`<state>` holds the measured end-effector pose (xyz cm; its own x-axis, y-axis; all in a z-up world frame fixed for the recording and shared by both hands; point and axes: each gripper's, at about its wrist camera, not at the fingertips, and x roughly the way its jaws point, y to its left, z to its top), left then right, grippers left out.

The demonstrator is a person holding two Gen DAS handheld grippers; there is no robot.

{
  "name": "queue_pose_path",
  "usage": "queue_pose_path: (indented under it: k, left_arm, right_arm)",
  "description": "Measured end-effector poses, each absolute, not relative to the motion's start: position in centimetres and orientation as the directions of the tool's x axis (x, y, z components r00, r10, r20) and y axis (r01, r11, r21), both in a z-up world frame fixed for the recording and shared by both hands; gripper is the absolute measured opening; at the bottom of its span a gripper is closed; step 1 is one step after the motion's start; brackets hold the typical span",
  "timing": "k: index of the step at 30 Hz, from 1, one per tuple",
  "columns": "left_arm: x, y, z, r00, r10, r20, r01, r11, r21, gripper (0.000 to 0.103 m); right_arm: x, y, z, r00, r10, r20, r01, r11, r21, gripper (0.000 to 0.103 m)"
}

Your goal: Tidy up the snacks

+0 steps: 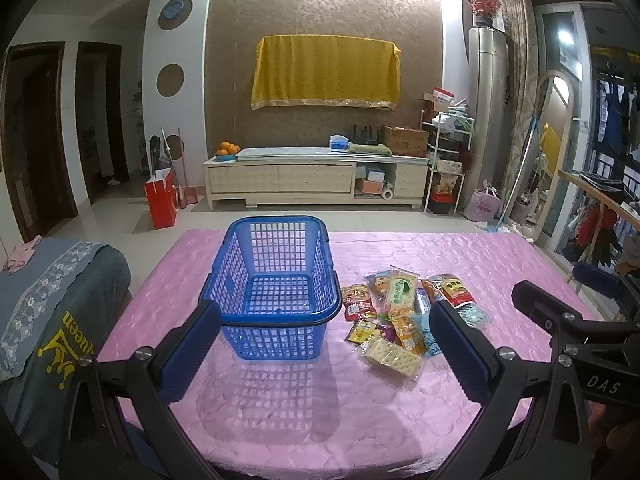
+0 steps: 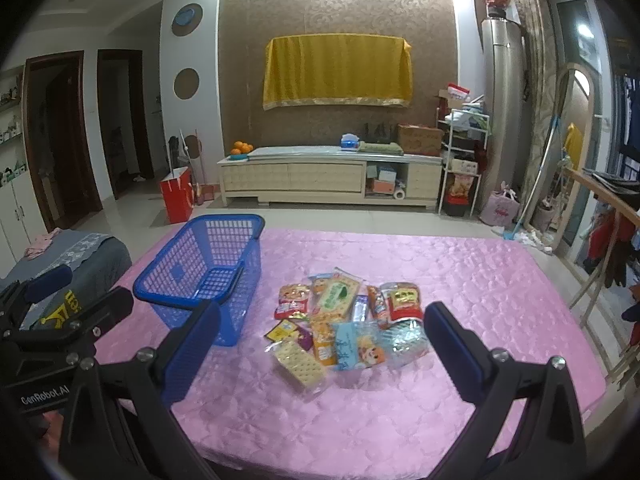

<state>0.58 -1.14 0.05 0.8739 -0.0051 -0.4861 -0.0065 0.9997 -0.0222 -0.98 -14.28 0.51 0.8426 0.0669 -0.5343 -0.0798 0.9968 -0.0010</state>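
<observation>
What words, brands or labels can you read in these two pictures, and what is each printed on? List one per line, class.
"DAS": on the right gripper's black body, left wrist view.
"GenRobot.AI": on the left gripper's black body, right wrist view.
Yellow lettering with a crown: on the grey cloth, upside down, not surely readable.
Snack packets: print too small and blurred to read.

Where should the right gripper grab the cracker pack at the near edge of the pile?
Probably across the cracker pack's short width, coming straight down from above. It lies flat on the pink tablecloth at the pile's near edge, long axis running diagonally, so rotate the right gripper, whose jaws stand open, square to that. The near end is clear of neighbours.
</observation>
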Motion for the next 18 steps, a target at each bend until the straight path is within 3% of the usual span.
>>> queue_pose_path:
  k: [7,12,18]
  left_arm:
    - [2.9,-3.1,0.1,0.862,-0.021,-0.506,0.023,1.0,-0.003,0.103]
    - [5.2,-4.3,0.3,0.855,-0.035,-0.517,0.038,0.999,-0.005,0.103]
    - [8.0,-5.1,-0.4,0.829,-0.058,-0.556,0.046,0.998,-0.035,0.103]
  right_arm:
    - [0.0,-16.3,0.9,0.854,0.053,-0.518,-0.066,0.998,-0.008,0.103]
    - [1.7,-18.3,1.0,0.86,-0.035,-0.509,0.003,0.998,-0.063,0.103]
    - [4.7,-22.4,0.6,0.83,0.009,-0.557,0.01,0.999,0.03,0.103]
